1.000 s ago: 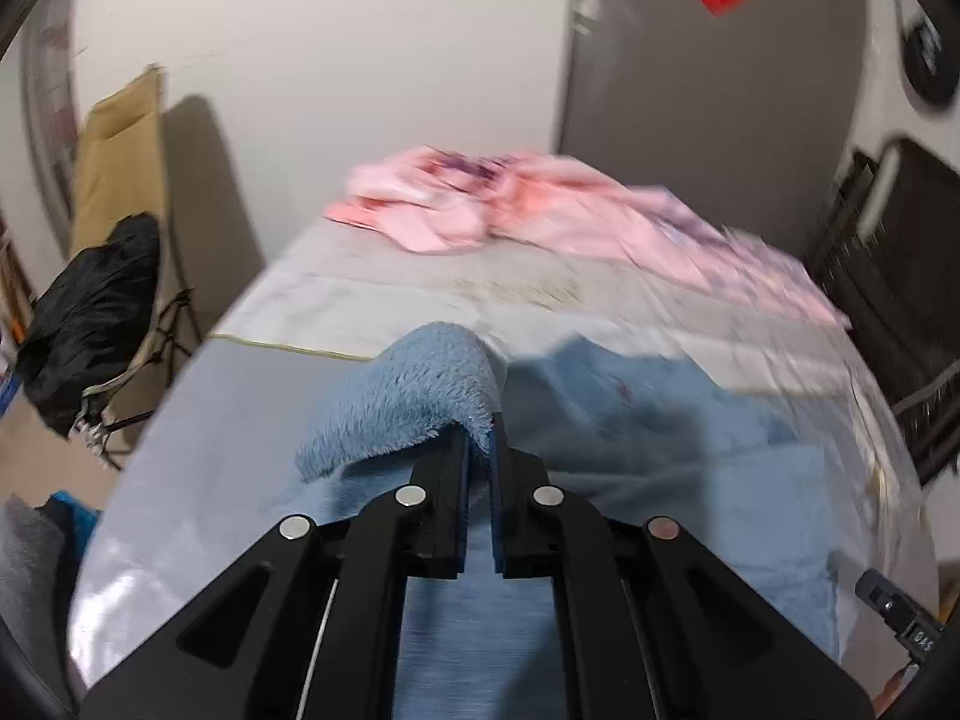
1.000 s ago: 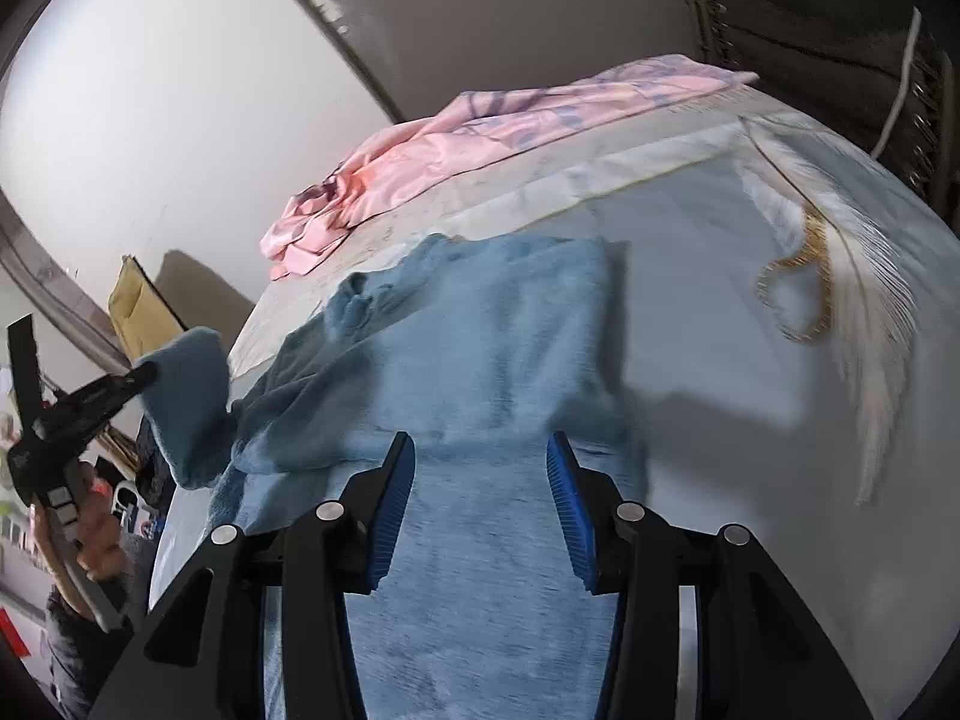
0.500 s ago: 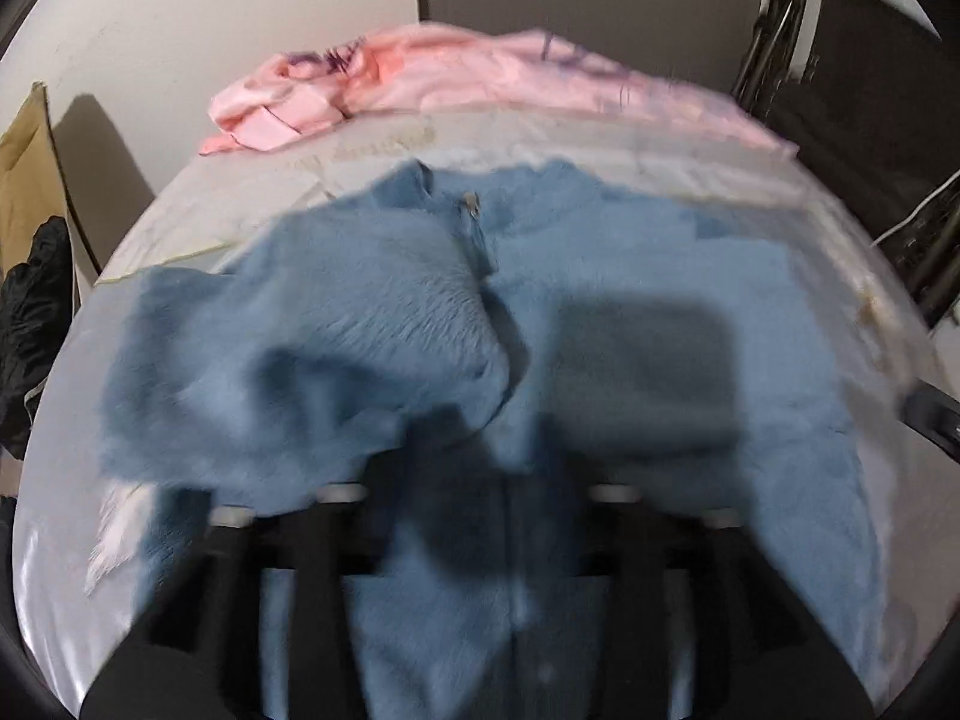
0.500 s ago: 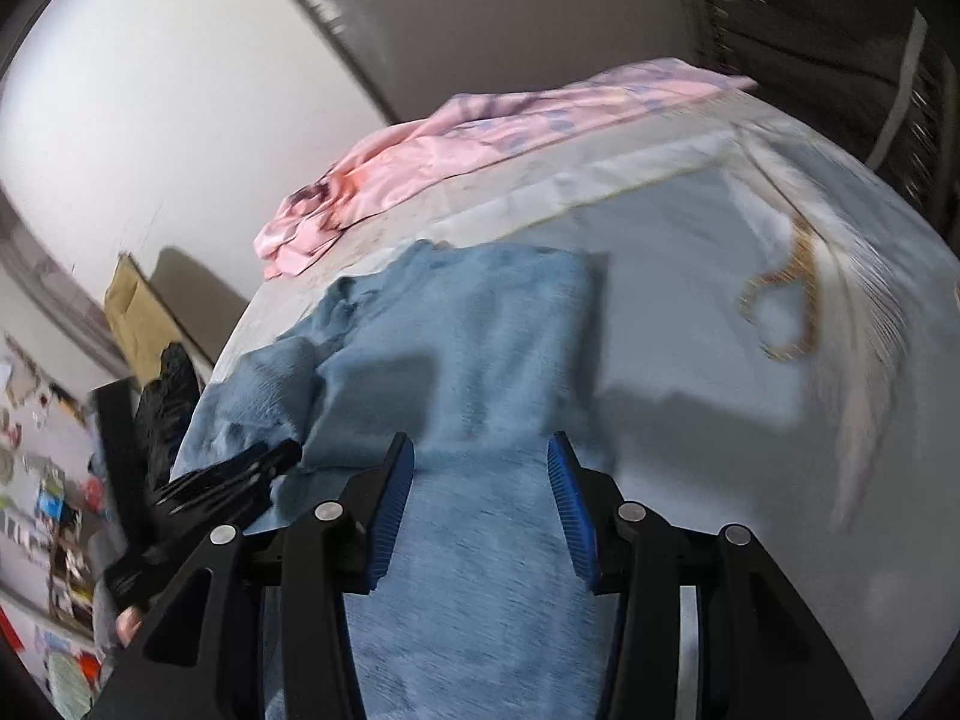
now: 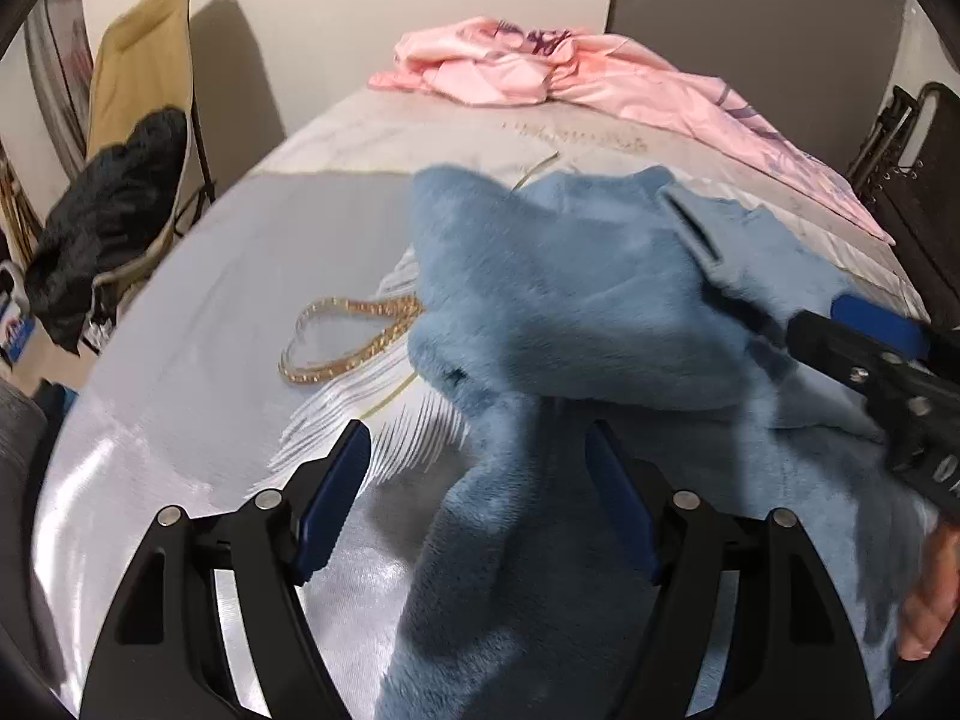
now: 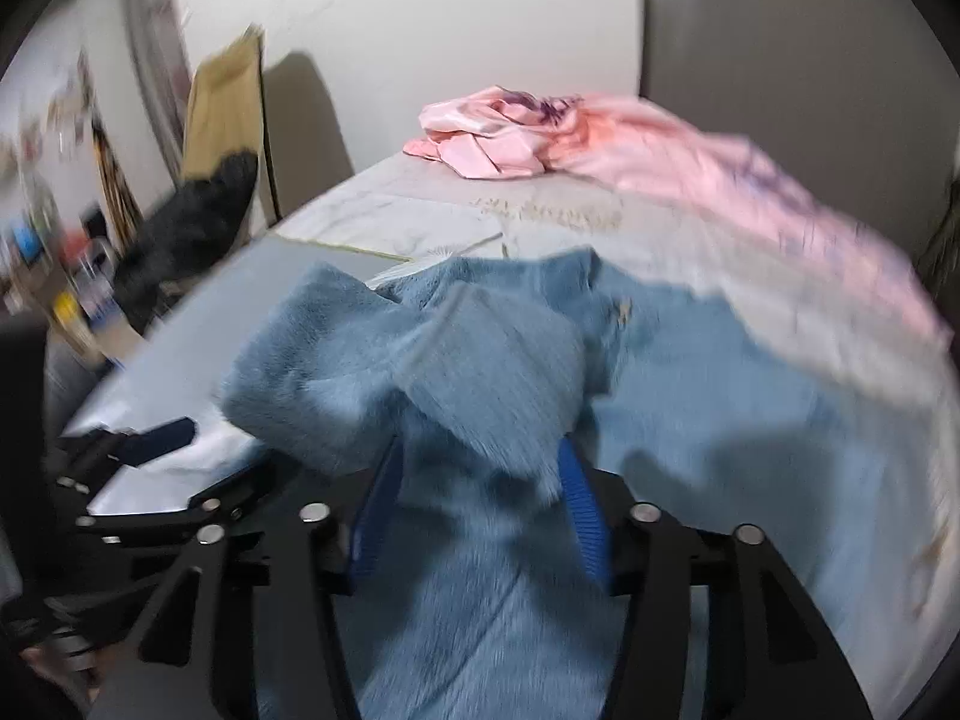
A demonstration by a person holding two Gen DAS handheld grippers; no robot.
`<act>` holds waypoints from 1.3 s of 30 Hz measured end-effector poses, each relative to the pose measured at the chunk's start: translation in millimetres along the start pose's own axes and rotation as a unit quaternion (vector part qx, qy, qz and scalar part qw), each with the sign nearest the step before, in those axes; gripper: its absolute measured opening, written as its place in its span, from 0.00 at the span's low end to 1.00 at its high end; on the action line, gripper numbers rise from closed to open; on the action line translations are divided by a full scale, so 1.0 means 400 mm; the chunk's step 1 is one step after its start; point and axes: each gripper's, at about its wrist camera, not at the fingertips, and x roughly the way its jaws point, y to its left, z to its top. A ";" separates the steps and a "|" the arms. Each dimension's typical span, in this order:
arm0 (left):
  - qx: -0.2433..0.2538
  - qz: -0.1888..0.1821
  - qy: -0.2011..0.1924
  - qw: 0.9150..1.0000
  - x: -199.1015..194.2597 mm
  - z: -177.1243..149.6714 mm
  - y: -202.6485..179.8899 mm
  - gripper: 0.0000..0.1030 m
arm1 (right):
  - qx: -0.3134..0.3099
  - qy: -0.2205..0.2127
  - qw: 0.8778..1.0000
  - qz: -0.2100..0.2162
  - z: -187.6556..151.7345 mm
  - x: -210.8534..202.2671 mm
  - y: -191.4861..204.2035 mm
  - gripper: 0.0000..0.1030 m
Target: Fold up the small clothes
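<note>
Left claw (image 5: pixel 474 480) open, blue pads spread, nothing held; blue fleece garment (image 5: pixel 570 312) lies crumpled on the silvery-grey bed (image 5: pixel 198 324) between and beyond its fingers. Right claw (image 5: pixel 864 342) enters from the right. Gold heart print (image 5: pixel 348 336) beside the fleece, pink cloth (image 5: pixel 540 72) at far edge, folding chair (image 5: pixel 138 90) at the wall. No legible writing.

Right view, blurred: right claw (image 6: pixel 480 498) open, fleece heaped between the pads.
</note>
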 end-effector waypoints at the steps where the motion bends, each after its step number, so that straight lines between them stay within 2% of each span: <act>1: -0.001 0.002 0.003 1.000 0.007 -0.003 0.001 0.70 | -0.017 -0.003 1.000 -0.014 0.006 0.010 0.017 0.57; 4: -0.009 0.003 0.016 1.000 0.035 -0.002 0.008 0.70 | -0.045 0.008 0.998 -0.046 0.026 0.059 0.050 0.58; 5: -0.013 0.005 0.020 1.000 0.042 -0.001 0.012 0.70 | -0.048 0.012 0.997 -0.062 0.032 0.075 0.047 0.50; 6: -0.016 0.010 0.023 1.000 0.050 0.002 0.016 0.70 | -0.046 0.013 0.996 -0.071 0.035 0.081 0.040 0.22; 7: -0.019 0.014 0.024 0.999 0.056 0.007 0.018 0.70 | -0.039 0.014 0.996 -0.074 0.038 0.085 0.027 0.11; 8: -0.025 0.016 0.026 0.999 0.061 0.015 0.023 0.70 | -0.018 0.013 0.998 -0.066 0.041 0.077 -0.001 0.10; 11: -0.029 0.018 0.021 0.999 0.066 0.043 0.025 0.70 | 0.052 -0.025 0.997 -0.047 0.050 0.000 -0.089 0.09; 14: -0.017 0.041 0.004 0.999 0.069 0.081 0.007 0.70 | 0.119 -0.074 0.990 -0.021 0.041 -0.109 -0.201 0.09; 17: -0.011 0.063 -0.002 0.998 0.080 0.100 -0.001 0.71 | 0.163 -0.111 0.979 -0.043 -0.004 -0.194 -0.308 0.09; 18: -0.011 0.057 0.001 0.998 0.087 0.100 0.000 0.72 | 0.176 -0.113 0.977 -0.048 -0.026 -0.204 -0.341 0.09; 19: -0.011 0.056 0.005 0.998 0.093 0.097 0.000 0.72 | 0.188 -0.107 0.975 -0.048 -0.049 -0.202 -0.373 0.09; 21: 0.001 0.066 0.016 0.998 0.114 0.087 -0.012 0.73 | 0.224 -0.067 0.972 -0.037 -0.120 -0.155 -0.438 0.10; 24: 0.021 0.074 0.016 0.997 0.113 0.074 -0.025 0.74 | 0.269 0.017 0.962 -0.049 -0.235 -0.043 -0.503 0.12; 25: 0.029 0.074 0.017 0.997 0.105 0.071 -0.028 0.74 | 0.287 0.030 0.957 -0.039 -0.265 -0.025 -0.517 0.11; 26: 0.038 0.077 0.017 0.996 0.097 0.065 -0.028 0.74 | 0.303 0.009 0.953 -0.022 -0.287 -0.039 -0.524 0.13; 27: 0.052 0.081 0.015 0.995 0.085 0.057 -0.029 0.74 | 0.308 0.004 0.951 -0.017 -0.293 -0.058 -0.526 0.17; 29: 0.073 0.078 0.012 0.994 0.057 0.035 -0.024 0.74 | 0.320 -0.010 0.947 -0.024 -0.298 -0.099 -0.539 0.22; 32: 0.084 0.074 -0.012 0.994 0.003 0.023 -0.015 0.74 | 0.308 -0.046 0.947 -0.074 -0.277 -0.168 -0.550 0.25; 35: 0.071 0.058 -0.041 0.995 -0.028 0.070 -0.034 0.74 | 0.281 -0.057 0.956 -0.056 -0.201 -0.168 -0.538 0.25; 37: 0.059 0.017 -0.041 0.997 -0.021 0.135 -0.083 0.74 | 0.248 -0.048 0.966 -0.055 -0.136 -0.114 -0.502 0.25; 38: 0.061 -0.015 -0.032 0.998 0.000 0.174 -0.128 0.75 | 0.238 -0.042 0.969 -0.058 -0.110 -0.086 -0.492 0.26; 39: 0.065 -0.030 -0.024 0.997 0.018 0.192 -0.160 0.78 | 0.230 -0.024 0.971 -0.062 -0.085 -0.037 -0.473 0.27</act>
